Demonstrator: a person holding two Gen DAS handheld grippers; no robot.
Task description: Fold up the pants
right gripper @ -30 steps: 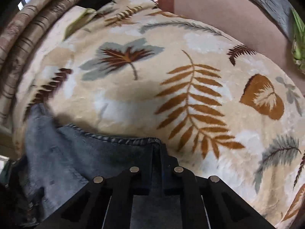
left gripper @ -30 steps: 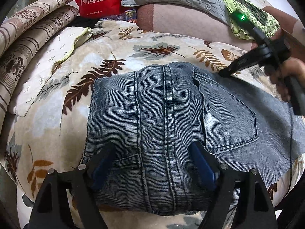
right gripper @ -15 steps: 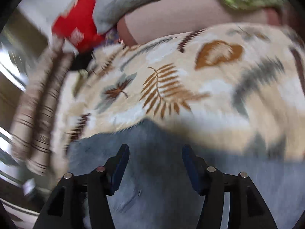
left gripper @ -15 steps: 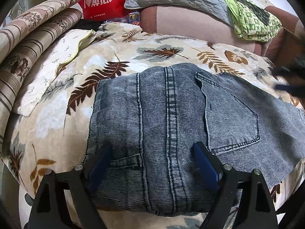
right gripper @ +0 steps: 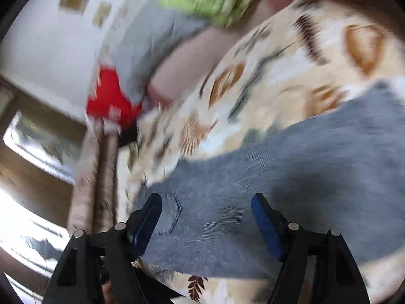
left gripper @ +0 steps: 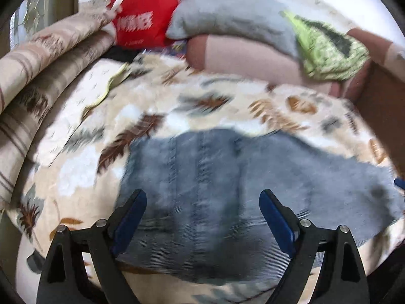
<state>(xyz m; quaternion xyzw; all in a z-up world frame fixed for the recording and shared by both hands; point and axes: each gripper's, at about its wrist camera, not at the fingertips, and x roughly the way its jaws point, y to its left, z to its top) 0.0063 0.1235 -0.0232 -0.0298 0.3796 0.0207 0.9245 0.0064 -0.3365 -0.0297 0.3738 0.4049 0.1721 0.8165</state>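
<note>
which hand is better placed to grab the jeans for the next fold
Probably the left. The left hand-held gripper hangs open, squarely over the jeans near their edge. The right hand-held gripper, also open, views them askew.

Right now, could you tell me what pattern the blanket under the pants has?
Cream with brown and grey leaf prints, clearest in the left wrist view.

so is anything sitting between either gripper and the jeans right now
Nothing visible. The left gripper is open over the jeans, which lie flat on the leaf-print blanket with bare denim between its fingers. The right gripper, whose jaws have just been opening, is also open directly above the denim. Both views are blurred.
</note>
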